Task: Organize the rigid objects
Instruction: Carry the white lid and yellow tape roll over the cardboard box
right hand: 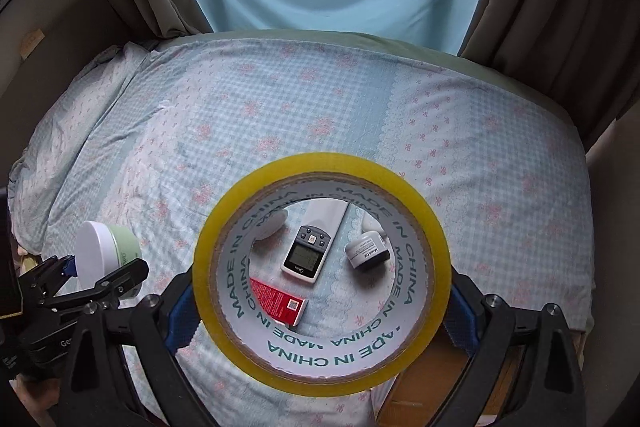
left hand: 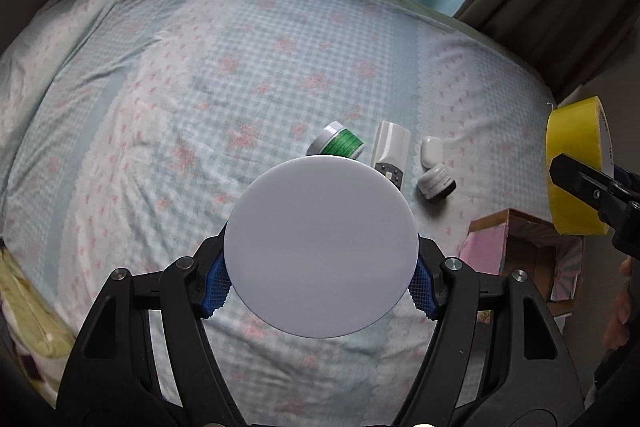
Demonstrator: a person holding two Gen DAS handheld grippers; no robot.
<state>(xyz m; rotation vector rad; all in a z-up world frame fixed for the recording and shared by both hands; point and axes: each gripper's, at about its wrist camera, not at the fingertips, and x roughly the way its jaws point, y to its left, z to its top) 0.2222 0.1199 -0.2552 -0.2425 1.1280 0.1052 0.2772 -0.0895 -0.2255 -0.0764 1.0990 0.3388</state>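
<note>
Both claws hold a load above the bed, mid-carry.
Left claw [left hand: 322,277] is closed on a white-lidded jar [left hand: 322,247], and right claw [right hand: 320,303] grips a yellow tape roll [right hand: 322,273] by its outer sides. On the bed [left hand: 160,87], near its right edge, lie a remote [right hand: 312,245], a small dark jar [right hand: 368,251], a red box [right hand: 278,303] and a green spool [left hand: 340,143]. I judge the next move is lowering each load into the cardboard box [left hand: 524,251] beside that edge, then opening.

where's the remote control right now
The remote control lies on the bed sheet, seen in the right wrist view through the hole of the tape roll, between a red box and a small jar.
</note>
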